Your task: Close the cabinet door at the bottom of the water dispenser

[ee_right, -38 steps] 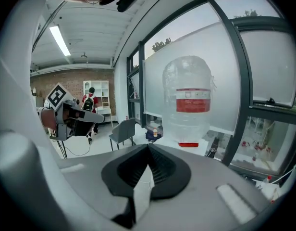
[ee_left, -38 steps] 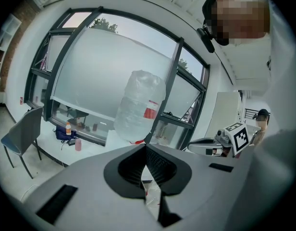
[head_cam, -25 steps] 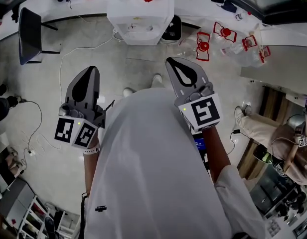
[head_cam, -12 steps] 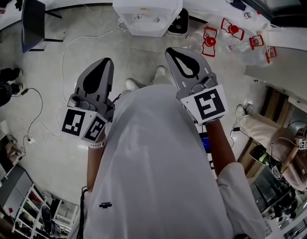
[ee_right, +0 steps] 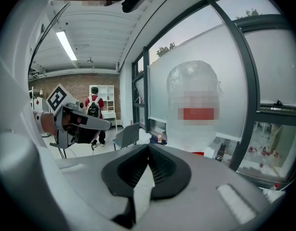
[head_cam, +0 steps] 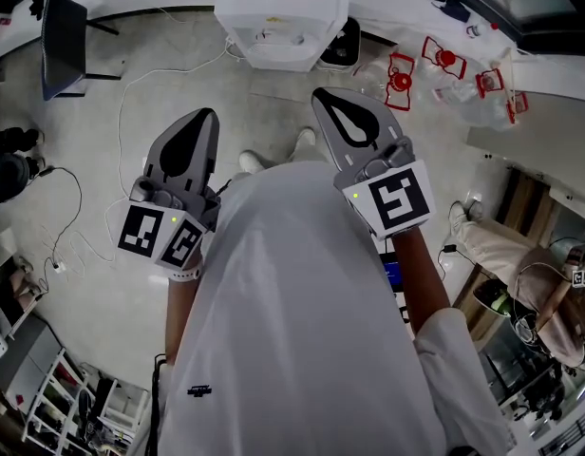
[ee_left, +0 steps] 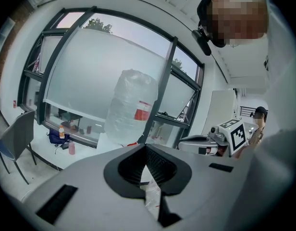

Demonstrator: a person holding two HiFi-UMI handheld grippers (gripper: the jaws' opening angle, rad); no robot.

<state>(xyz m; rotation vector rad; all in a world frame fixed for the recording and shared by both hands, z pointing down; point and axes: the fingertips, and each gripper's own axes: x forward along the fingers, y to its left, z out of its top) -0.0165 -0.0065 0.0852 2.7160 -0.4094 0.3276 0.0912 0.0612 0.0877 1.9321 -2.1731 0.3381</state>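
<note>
The white water dispenser (head_cam: 283, 17) stands ahead on the floor, seen from above, with its big clear bottle (ee_left: 131, 105) on top. Its bottom cabinet door is hidden in every view. My left gripper (head_cam: 203, 122) is held in front of my chest, pointing at the dispenser, jaws shut with nothing between them. To its right, my right gripper (head_cam: 327, 101) points the same way, also shut and empty. Both are well short of the dispenser. The bottle (ee_right: 196, 105) shows beyond the right gripper's (ee_right: 149, 146) closed tips, and likewise beyond the left gripper's (ee_left: 145, 146).
A grey chair (head_cam: 60, 50) stands at the far left and a black bin (head_cam: 335, 50) beside the dispenser. Red-and-white items in plastic (head_cam: 435, 69) lie on the floor at right. A cable (head_cam: 141, 93) runs across the floor. A person (head_cam: 530, 264) sits at the right edge.
Over the second both grippers sit a little higher in the head view and the dispenser nearer the top edge. Over the last half second almost nothing moved. Jaws stayed shut.
</note>
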